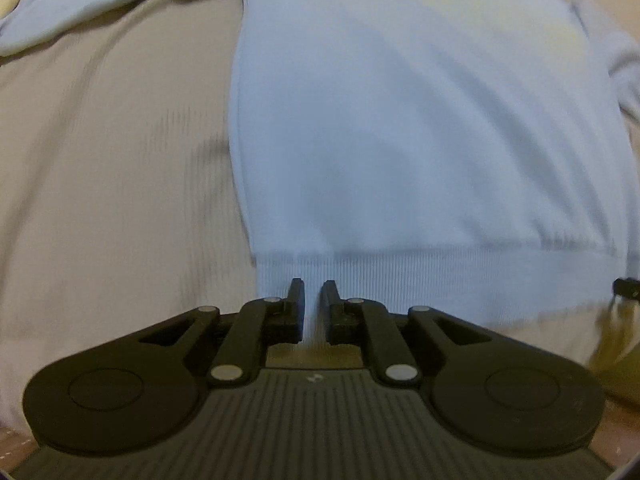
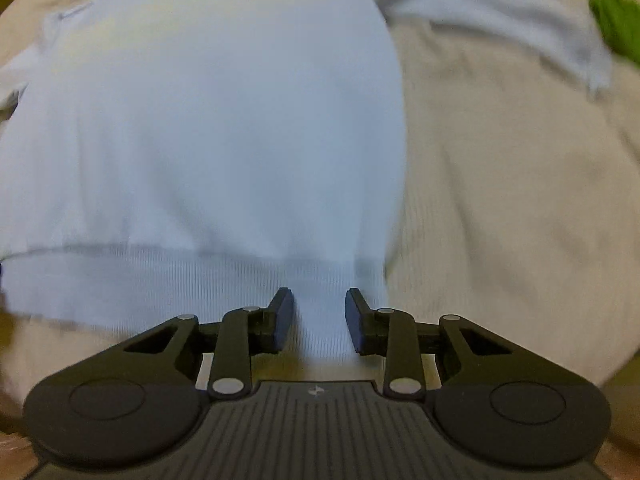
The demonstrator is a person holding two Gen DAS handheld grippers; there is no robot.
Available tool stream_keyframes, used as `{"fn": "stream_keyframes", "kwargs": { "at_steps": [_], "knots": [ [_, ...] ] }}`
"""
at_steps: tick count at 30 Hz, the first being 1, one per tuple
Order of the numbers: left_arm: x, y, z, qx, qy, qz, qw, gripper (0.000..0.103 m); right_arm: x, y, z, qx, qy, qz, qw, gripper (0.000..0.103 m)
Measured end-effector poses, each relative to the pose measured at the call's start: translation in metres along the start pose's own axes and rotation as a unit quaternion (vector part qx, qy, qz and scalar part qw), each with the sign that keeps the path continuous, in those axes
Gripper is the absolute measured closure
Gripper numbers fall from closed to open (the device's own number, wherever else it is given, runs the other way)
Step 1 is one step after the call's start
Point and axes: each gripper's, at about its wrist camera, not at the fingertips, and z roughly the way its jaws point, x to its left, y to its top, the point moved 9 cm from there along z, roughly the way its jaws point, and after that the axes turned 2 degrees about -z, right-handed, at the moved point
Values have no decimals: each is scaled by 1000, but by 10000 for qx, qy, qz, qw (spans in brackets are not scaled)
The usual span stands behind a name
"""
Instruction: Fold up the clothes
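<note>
Pale blue sweatshirt [image 1: 400, 140] lies flat on beige ribbed cover [image 1: 112, 180]. Left gripper [image 1: 311, 284] nearly closed, pinching ribbed hem [image 1: 440, 280]. Right gripper [image 2: 319, 294] partly open, hem fold between pads, grip unclear.

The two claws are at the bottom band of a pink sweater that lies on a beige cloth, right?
Not quite: the sweater is light blue, not pink, as both wrist views show. The rest holds: the left claw and right claw are at its ribbed bottom band, on the beige cloth.
</note>
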Motion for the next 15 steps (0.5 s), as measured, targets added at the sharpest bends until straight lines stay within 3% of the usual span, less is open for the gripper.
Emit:
{"fn": "stream_keyframes", "kwargs": {
  "at_steps": [3,6,8,11,15],
  "knots": [
    [-3,-11,-12,245,89,7,9997,95,-13,-10,-11,211,225,349,9989,68],
    [-26,1,-35,69,-169,91,9998,95,-42,4,-38,-133,343,890,9953,62],
    [-55,20,-44,-105,-260,342,9990,94,-68,16,-52,-376,355,1198,9915,55],
    [-105,54,-55,-387,-244,631,9970,94,-118,25,-60,-651,360,1634,9837,55],
    [-176,96,-63,-745,-329,525,9953,82,-196,53,-53,-892,436,2190,9707,54]
  ]
}}
